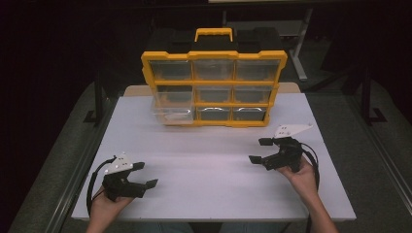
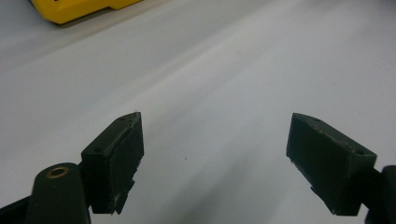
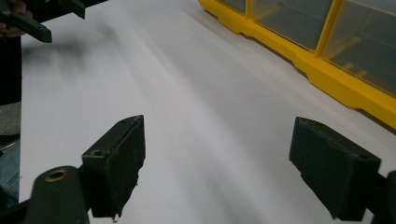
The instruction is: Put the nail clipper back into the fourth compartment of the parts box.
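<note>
A yellow and black organiser case [image 1: 214,87] with several clear drawers stands upright at the back of the white table [image 1: 209,179]. Its lower left drawer [image 1: 173,113] sticks out a little. My left gripper [image 1: 144,174] rests near the front left, open, with nothing between its jaws. My right gripper [image 1: 261,150] is held above the front right of the table, also open and empty. In the left gripper view a yellow corner of the case [image 2: 70,11] shows far off. In the right gripper view the case's yellow frame [image 3: 327,65] runs along the right, and the left gripper [image 3: 44,18] shows at top left.
Dark floor and metal frame legs [image 1: 98,97] surround the table. A wide bare stretch of white table lies between both grippers and the case. Cables [image 1: 90,187] trail from each gripper over the table's front edge.
</note>
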Demonstrator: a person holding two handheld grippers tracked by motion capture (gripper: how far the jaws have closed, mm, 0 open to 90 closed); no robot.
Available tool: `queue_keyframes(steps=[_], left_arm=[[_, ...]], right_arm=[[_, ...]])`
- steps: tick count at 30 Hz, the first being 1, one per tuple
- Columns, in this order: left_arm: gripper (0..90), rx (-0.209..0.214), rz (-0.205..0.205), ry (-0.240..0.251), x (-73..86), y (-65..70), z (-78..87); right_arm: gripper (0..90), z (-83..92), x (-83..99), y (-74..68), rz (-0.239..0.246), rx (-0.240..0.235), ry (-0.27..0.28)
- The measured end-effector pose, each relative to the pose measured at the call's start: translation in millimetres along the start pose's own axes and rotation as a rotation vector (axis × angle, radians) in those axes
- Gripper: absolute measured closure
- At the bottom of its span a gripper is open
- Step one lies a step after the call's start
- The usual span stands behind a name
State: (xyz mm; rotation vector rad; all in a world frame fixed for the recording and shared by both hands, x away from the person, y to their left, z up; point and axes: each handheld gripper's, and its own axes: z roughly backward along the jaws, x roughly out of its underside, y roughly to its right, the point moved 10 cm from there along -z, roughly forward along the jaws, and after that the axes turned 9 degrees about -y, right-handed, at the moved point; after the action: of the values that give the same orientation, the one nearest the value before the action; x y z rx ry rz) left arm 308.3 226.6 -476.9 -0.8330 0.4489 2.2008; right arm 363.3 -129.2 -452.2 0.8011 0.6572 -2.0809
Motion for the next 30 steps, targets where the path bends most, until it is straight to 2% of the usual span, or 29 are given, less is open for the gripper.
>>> queue_keyframes(steps=[15, 27, 30], left_arm=[[18.8, -0.001, -0.005, -0.006, 1.0, -0.9, -0.1], [18.8, 0.013, 0.0, -0.018, 3.7, -1.1, -1.1], [18.8, 0.014, -0.001, -0.017, 3.6, -0.7, -1.2]], right_arm=[[16.6, 8.0, 25.1, 4.0, -0.032, 0.04, -0.003], [15.5, 19.2, 51.9, 15.8, -0.084, 0.087, 0.0], [15.1, 20.9, 53.7, 16.6, -0.089, 0.089, 0.003]])
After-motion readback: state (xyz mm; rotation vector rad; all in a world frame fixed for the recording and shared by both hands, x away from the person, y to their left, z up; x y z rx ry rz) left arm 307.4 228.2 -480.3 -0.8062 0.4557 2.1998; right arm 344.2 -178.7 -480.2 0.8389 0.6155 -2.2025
